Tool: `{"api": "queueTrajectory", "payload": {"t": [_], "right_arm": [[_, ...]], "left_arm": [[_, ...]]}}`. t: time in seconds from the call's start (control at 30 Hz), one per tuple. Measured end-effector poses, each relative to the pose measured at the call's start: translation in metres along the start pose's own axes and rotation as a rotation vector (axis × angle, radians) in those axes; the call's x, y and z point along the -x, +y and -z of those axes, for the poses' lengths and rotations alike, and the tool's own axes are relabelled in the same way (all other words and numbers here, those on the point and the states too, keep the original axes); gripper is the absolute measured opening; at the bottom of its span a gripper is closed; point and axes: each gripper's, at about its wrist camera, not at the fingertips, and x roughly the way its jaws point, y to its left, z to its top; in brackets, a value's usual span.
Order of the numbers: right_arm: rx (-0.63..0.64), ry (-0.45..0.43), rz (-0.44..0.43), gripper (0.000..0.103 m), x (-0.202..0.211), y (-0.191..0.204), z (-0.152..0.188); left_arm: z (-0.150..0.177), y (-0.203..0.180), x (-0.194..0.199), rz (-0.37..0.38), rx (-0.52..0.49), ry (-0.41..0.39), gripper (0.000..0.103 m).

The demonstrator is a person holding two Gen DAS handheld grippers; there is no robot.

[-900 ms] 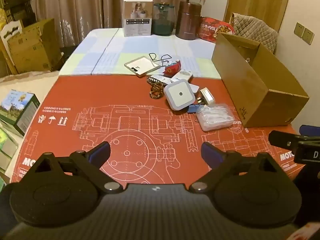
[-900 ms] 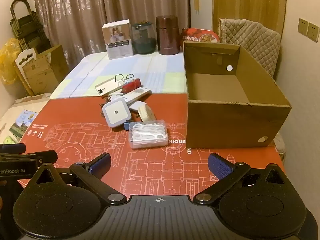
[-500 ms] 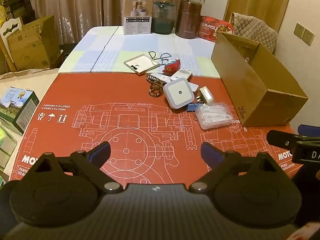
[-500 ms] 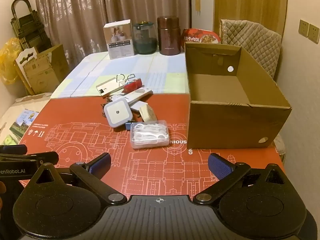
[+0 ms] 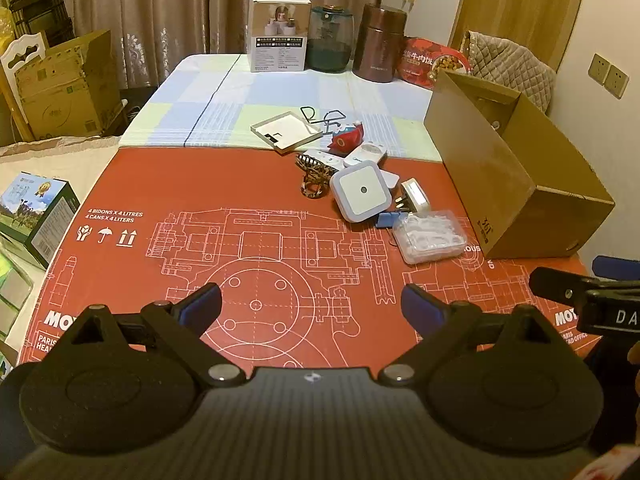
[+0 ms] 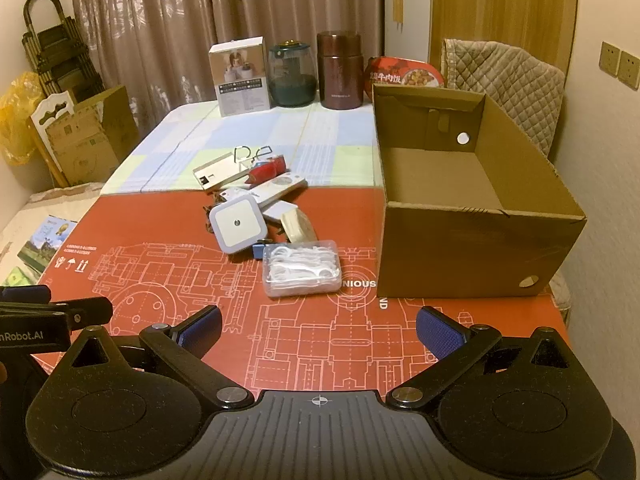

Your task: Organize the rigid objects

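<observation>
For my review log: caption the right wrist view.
Open right gripper faces clutter pile, floss-pick case nearest, beside empty cardboard box.

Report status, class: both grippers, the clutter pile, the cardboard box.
Left gripper open, empty. Right gripper open, empty. Floss pick case nearest; cardboard box empty. Nothing blocking.

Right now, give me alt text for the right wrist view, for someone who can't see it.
The open right gripper hovers over a red mat, empty. Ahead, a pile of small items, with a clear floss pick box nearest, lies left of an empty open cardboard box. The left gripper shows at the left edge.
</observation>
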Motion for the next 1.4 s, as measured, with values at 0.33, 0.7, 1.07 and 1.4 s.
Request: {"api": "queueTrajectory", "payload": {"t": [0.33,0.7,1.07,1.4], "right_arm": [[-0.002,0.002,0.0,0.101,-0.001,-0.0005,0.0004],[-0.004,0.002,0.0,0.101,-0.0016,-0.0012,0.0011],[-0.005,0.002,0.0,0.101,-0.0021,-0.0018,0.0014],[-0.005,0.007,-0.002,0.101,-0.0056,-0.0037,0.0045]], "left_arm": [[0.0008,0.0013,0.0004,0.008,0.007,0.001,0.094],[0.0013,0.0005,0.0,0.01,0.007,0.003,0.094],[0.0007,0.0013,-0.0012,0.013,0.011,0.005,0.094],[0.0006,0.0019,-0.0016,0.016,0.014,0.006,0.094]]}}
